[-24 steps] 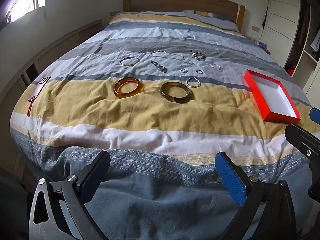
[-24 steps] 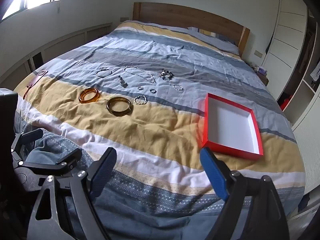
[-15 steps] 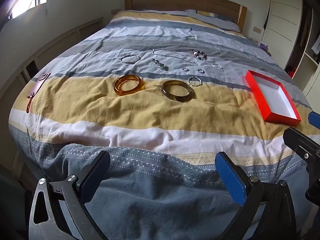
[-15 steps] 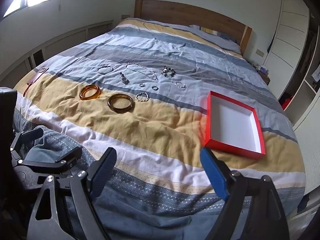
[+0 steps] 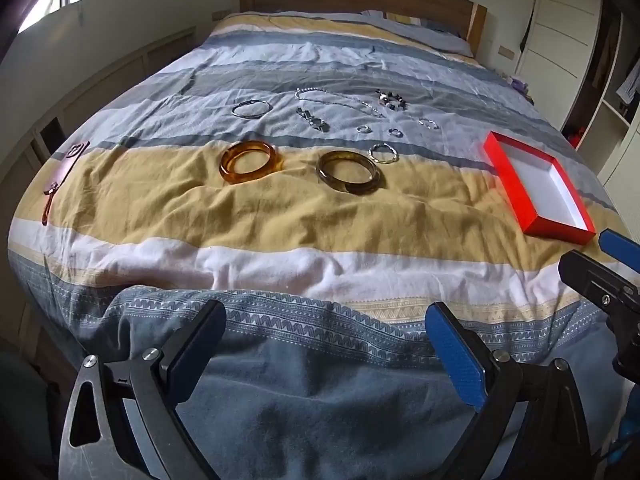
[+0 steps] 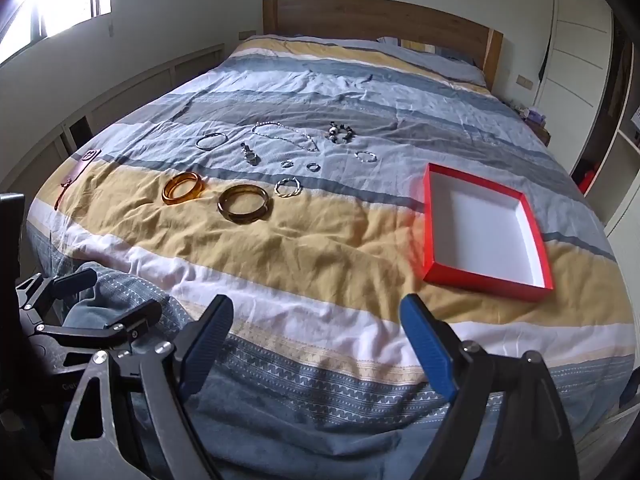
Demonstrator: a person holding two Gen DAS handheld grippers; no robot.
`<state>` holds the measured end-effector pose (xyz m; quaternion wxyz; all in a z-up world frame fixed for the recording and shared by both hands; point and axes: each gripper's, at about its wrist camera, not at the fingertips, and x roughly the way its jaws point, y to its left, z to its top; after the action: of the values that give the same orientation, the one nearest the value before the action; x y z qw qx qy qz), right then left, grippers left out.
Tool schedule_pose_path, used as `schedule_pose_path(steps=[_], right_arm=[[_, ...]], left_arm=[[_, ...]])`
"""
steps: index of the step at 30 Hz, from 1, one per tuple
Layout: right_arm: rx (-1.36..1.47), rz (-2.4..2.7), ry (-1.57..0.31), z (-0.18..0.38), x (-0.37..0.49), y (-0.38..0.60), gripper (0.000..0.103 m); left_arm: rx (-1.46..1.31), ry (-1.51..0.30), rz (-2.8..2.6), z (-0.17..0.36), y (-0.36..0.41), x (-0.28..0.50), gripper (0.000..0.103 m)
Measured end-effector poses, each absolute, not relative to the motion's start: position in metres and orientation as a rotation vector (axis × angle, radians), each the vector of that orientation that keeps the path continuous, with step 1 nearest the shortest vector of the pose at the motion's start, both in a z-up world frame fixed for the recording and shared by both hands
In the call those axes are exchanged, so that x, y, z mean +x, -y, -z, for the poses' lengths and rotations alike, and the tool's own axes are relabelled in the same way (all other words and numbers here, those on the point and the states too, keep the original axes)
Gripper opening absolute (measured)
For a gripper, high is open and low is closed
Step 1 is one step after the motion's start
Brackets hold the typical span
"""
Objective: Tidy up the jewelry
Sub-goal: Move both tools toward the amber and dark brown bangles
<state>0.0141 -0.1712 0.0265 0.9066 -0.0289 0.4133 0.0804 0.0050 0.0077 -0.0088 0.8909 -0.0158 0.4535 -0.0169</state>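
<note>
Red box (image 6: 432, 216), long axis toward headboard (image 6: 376, 16)

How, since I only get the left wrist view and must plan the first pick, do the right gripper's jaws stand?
Observer: The right gripper is wide open, holding nothing.
Operator: Is the red box fully empty?
Observer: Yes, the right wrist view shows its whole white floor bare.
Operator: Where's my left gripper from there?
Observer: Low at the left, near the bed's foot corner, well short of the amber bangle.
</note>
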Motion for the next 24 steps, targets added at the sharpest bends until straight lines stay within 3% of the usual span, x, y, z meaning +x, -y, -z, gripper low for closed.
schedule_pose_path(steps=[24], right_arm=[[0.011,-0.302,-0.896,-0.01,0.046,0.161,0.084]], left_arm=[[-0.046,-0.962,-0.026,0.021,-0.046,0.019,0.098]])
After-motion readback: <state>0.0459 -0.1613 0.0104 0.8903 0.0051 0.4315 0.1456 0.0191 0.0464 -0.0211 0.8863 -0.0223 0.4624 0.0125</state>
